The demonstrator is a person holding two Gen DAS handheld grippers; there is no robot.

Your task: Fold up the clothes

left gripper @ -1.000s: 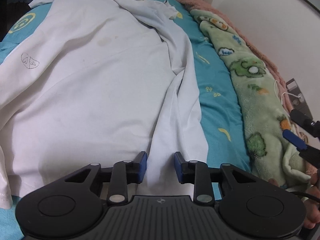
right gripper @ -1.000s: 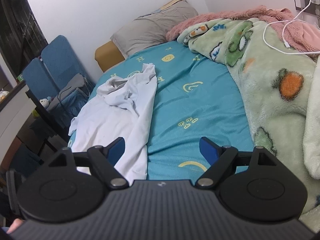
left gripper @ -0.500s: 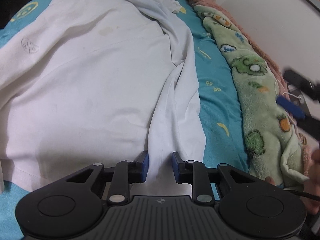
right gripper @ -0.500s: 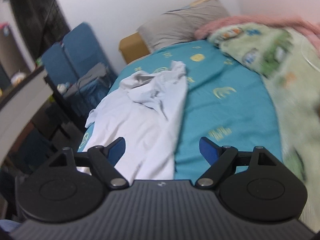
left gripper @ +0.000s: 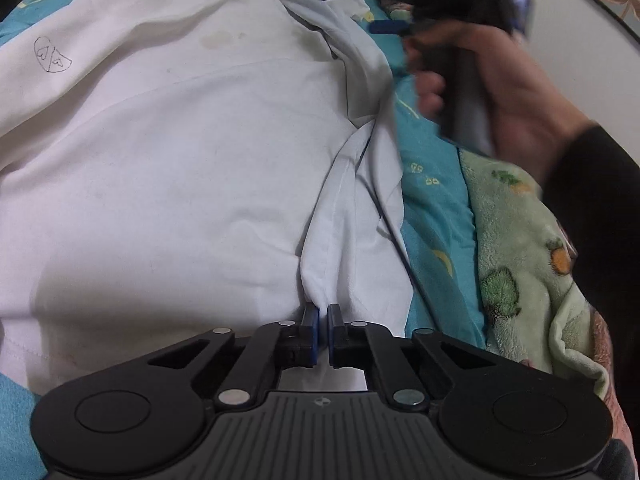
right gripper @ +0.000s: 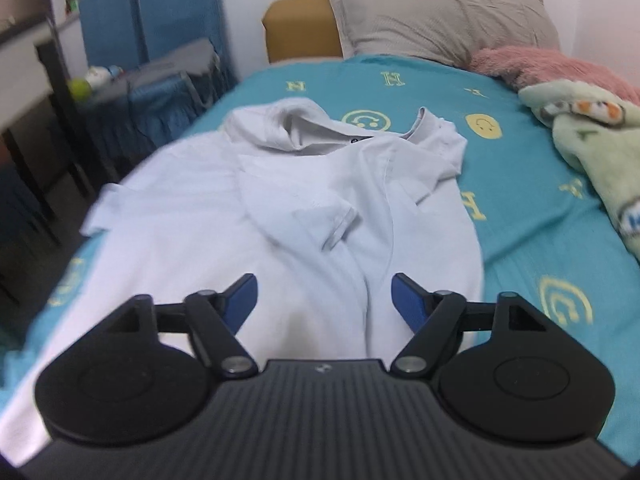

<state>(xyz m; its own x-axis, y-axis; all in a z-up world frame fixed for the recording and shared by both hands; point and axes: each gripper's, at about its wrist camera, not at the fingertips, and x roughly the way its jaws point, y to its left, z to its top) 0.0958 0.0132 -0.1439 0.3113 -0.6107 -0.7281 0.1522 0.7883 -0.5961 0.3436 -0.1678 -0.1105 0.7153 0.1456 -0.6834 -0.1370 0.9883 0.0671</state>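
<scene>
White shirt (left gripper: 172, 184) lies spread on the teal bedsheet (left gripper: 436, 208), its bottom edge toward the left gripper (left gripper: 323, 322). A second ago that gripper's blue pads stood a little apart over the hem; now they are drawn nearly together, pinching a raised fold of the shirt at 6 o'clock in the left wrist view. The right gripper (right gripper: 324, 298), earlier only a sliver at 3 o'clock of that view, has swung up to 1 o'clock, blurred, with the person's right hand (left gripper: 500, 92) around its handle. Its fingers are spread wide with nothing between them.

Only the left wrist view shows the small line drawing (left gripper: 52, 54) on the shirt at 10 o'clock and the hand. Only the right wrist view shows the crumpled collar (right gripper: 304, 128) and a folded-over sleeve (right gripper: 312, 216).

On the bed, a green plush blanket (right gripper: 592, 136) and pink blanket (right gripper: 548, 66) lie at 2 o'clock, a grey pillow (right gripper: 436, 16) at 12. A blue chair (right gripper: 160, 28) stands at 10 o'clock beside the bed.
</scene>
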